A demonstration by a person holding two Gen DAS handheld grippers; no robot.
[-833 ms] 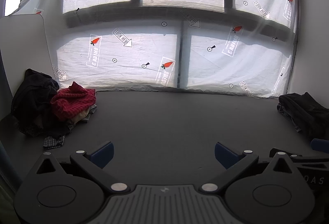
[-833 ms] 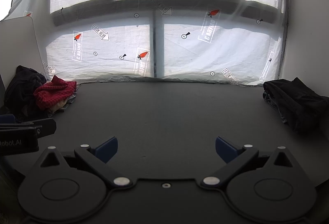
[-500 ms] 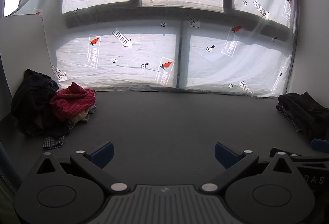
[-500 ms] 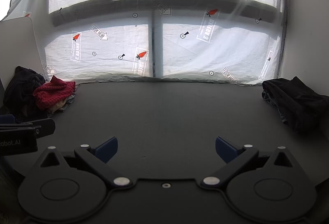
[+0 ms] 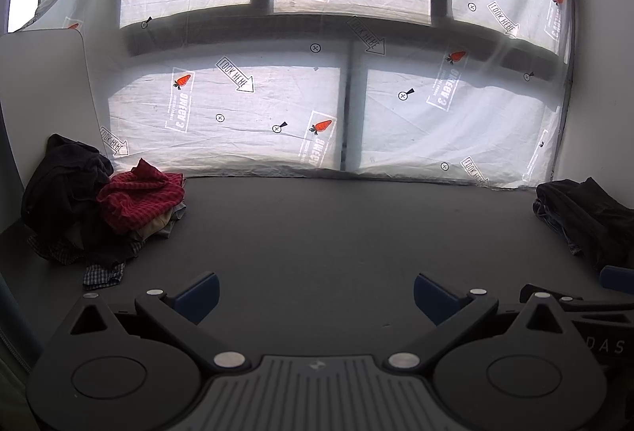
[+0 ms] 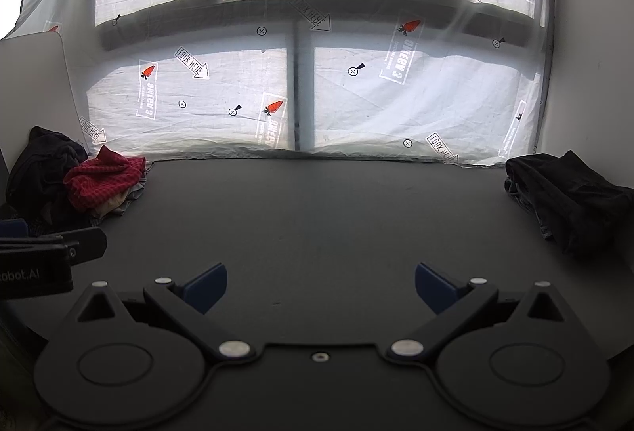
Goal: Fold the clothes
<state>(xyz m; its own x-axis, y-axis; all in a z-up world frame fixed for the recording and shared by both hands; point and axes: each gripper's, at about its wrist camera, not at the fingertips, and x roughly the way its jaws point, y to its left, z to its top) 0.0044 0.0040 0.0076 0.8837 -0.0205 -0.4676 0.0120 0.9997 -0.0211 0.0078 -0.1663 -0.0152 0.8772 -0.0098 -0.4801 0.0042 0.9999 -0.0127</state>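
We hold both tongs low over the near edge of the dark tabletop (image 5: 317,233), side by side and aimed toward the covered window (image 5: 245,114).

1. Left tongs (image 5: 315,292): the blue-padded fingers (image 5: 198,292) stand wide apart. Nothing lies between them; only bare tabletop shows in the gap.
2. Right tongs (image 6: 321,282): the blue-padded fingers (image 6: 436,286) also stand wide apart, with nothing between them.
3. In the left wrist view, part of the right tongs shows at the right edge; in the right wrist view, the black body of the left tongs shows at the left edge.

Location of the clothes:

- A rumpled heap sits at the far left corner of the tabletop. A red checked garment (image 5: 142,199) lies on top, touching a black garment (image 5: 63,185) to its left. A beige piece (image 5: 154,229) shows under the red one, and a small dark checked cloth (image 5: 103,274) lies at the heap's near edge.
- A dark pile of clothes (image 6: 566,197) rests at the far right edge of the tabletop, well apart from the left heap.

Neither pair of tongs touches any garment. A printed translucent sheet with carrot marks covers the window behind the tabletop.
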